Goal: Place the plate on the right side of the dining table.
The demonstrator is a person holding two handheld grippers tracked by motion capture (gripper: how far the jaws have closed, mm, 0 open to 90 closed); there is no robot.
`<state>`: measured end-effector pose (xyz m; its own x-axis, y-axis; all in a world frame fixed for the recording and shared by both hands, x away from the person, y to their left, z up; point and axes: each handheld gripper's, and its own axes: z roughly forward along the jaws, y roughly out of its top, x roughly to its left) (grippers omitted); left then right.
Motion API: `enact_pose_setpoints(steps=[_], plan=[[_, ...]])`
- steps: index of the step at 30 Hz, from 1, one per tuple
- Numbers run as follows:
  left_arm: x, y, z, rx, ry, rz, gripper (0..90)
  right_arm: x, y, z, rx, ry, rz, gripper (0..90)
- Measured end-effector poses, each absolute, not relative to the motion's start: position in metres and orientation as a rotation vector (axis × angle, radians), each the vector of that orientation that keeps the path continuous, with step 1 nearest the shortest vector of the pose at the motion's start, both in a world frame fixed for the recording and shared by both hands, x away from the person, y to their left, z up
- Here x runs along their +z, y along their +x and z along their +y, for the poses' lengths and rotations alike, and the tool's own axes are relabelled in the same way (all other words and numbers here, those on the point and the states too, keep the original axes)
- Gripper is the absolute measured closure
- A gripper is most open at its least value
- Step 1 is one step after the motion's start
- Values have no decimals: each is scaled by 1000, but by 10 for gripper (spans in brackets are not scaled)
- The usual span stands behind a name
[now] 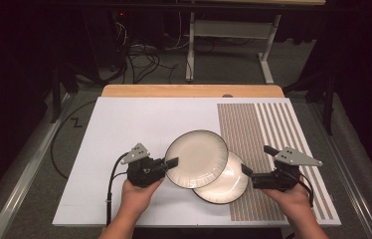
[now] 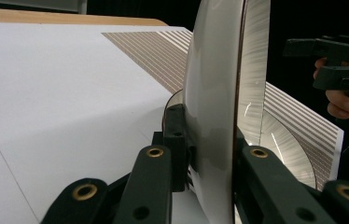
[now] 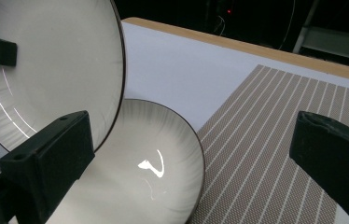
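The left tool [image 1: 173, 163] is clamped on the near rim of the upper plate [image 1: 197, 158]; in the left gripper view one pad sits on each face of that rim, and the plate stands edge-on between the jaws. This plate is raised off the surface [image 1: 134, 124] and tilted, extending away from the left tool toward the right tool [image 1: 254, 162]. The right tool is spread wide with nothing between its pads. In the right gripper view, the lower plate [image 3: 149, 163] lies just ahead of its jaws, flat on the surface and partly on the striped mat [image 3: 275, 140]. The upper plate overlaps the lower plate on the side nearer the left tool; whether the two rims touch cannot be determined.
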<state>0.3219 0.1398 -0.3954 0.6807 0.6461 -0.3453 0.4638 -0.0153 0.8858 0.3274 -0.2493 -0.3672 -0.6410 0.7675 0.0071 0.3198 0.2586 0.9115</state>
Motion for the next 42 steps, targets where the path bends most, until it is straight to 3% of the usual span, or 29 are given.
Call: enact_pose_setpoints(steps=[20, 42], plan=[[-396, 322, 140, 194, 1659, 902, 791, -368, 347, -198, 1408, 923, 2206, 96], [-396, 321, 140, 204, 1658, 902, 789, -389, 355, -192, 1507, 1033, 2320, 587]])
